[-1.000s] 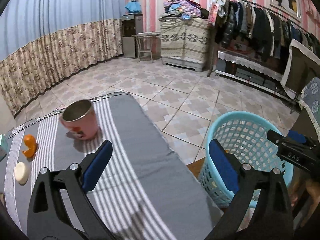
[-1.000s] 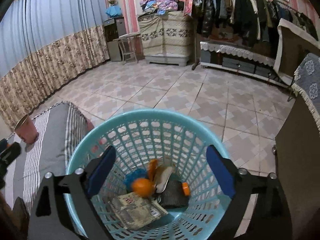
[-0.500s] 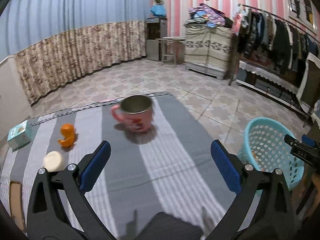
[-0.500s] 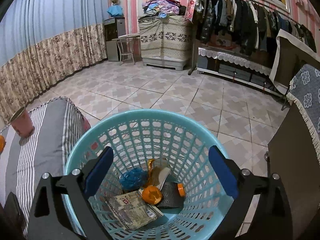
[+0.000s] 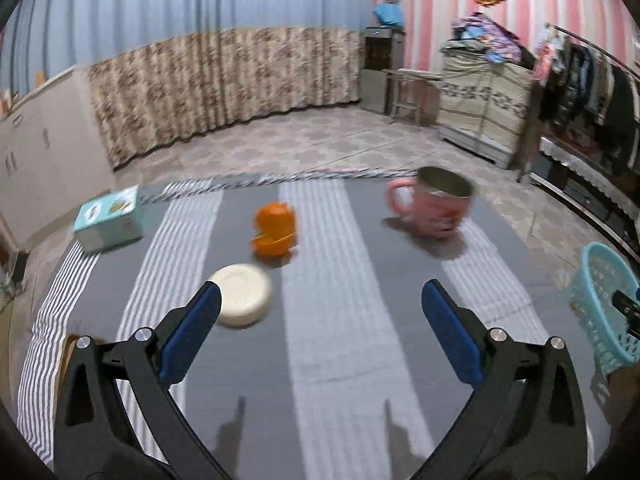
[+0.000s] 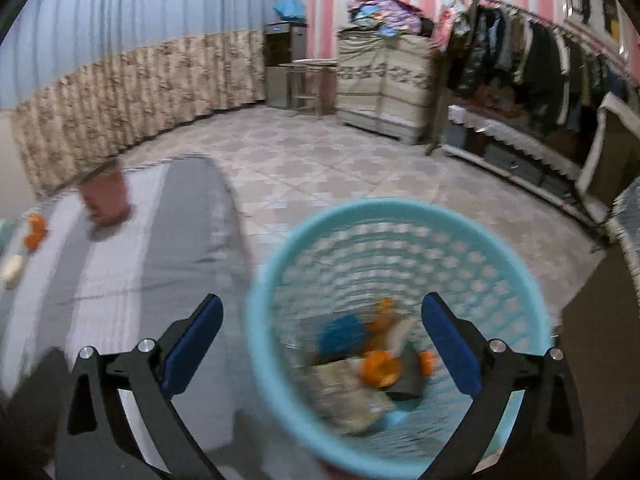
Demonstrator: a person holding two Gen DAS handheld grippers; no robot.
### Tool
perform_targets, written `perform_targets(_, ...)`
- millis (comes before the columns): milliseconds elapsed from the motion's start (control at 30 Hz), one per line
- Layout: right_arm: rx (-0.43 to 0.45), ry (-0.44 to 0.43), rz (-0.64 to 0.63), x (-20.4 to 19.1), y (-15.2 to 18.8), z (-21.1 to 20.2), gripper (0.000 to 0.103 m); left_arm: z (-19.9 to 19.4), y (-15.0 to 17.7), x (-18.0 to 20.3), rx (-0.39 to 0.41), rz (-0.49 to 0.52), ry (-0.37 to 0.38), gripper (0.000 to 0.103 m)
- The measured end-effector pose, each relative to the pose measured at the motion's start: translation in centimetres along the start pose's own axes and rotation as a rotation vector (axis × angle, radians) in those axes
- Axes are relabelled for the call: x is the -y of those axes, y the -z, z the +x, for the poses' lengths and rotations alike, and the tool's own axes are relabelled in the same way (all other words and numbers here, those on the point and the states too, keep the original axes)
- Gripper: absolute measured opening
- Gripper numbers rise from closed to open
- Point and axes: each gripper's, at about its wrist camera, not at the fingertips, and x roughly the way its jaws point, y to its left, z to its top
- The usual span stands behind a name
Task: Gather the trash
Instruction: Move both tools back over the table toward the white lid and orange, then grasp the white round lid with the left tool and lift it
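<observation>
On the desk [image 5: 332, 320], covered by a grey and white striped cloth, an orange peel [image 5: 274, 230] lies at upper centre of the left wrist view, with a pale round lid [image 5: 242, 294] just below and left of it, close to the tip of the left-hand finger. A teal carton [image 5: 109, 218] sits at the far left edge of the cloth, and a pink mug [image 5: 434, 206] with a metal inside stands upright at upper right, well apart from the peel. Nothing lies between the left gripper [image 5: 320, 334] and the peel or lid; the bare cloth stretches between its blue-padded fingers, which are spread wide and hold nothing, pointing forward and down over the desk. At the right edge of that view the light blue basket [image 5: 604, 304] shows beside the desk. In the right wrist view, which is blurred, the basket [image 6: 280, 264] fills the lower centre and right, standing on the tiled floor next to the desk's end; inside lie an orange piece [image 6: 380, 368], a blue crumpled thing [image 6: 342, 334] and a flat paper packet [image 6: 352, 396], details unclear. The right gripper [image 6: 322, 338] hangs above the basket's mouth, its fingers spread wide and empty, one over the desk's edge, the other over the basket.
</observation>
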Motion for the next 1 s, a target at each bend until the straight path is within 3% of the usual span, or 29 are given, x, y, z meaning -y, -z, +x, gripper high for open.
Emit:
perform_targets(200, -0.025, -0.086, 0.019, -4.1, 0.6, -0.4, 0.098, 3.7, 0.4, -4.5, -0.100, -0.016, -0.061, 0.097)
perform_targets(333, -0.056, -0.105, 0.036, -5.6, 1.1, 0.2, 0.098, 6.7, 0.1, -6.6, -0.176, -0.061, -0.057, 0.097)
perform_targets(567, -0.052, -0.073, 0.017, -8.1, 1.4, 0.2, 0.098, 9.5, -0.4, -6.0, -0.219, -0.030, -0.068, 0.096)
perform_targets(733, -0.056, -0.074, -0.006, -10.1, 0.5, 0.5, 0.098, 10.9, 0.2, -5.9, -0.265, -0.012, -0.056, 0.082)
perform_targets(800, -0.054, -0.076, -0.016, -10.9, 0.2, 0.6, 0.098, 10.8, 0.1, -6.1, -0.252, -0.019, -0.047, 0.068)
perform_targets(867, -0.054, -0.079, -0.023, -12.1, -0.2, 0.5, 0.098, 10.6, 0.0, -6.3, -0.252, -0.005, -0.033, 0.061)
perform_targets(1000, -0.046, -0.101, -0.035, -14.7, -0.9, 0.0, 0.098, 9.5, -0.1, -7.4, -0.239, -0.020, 0.000, 0.061)
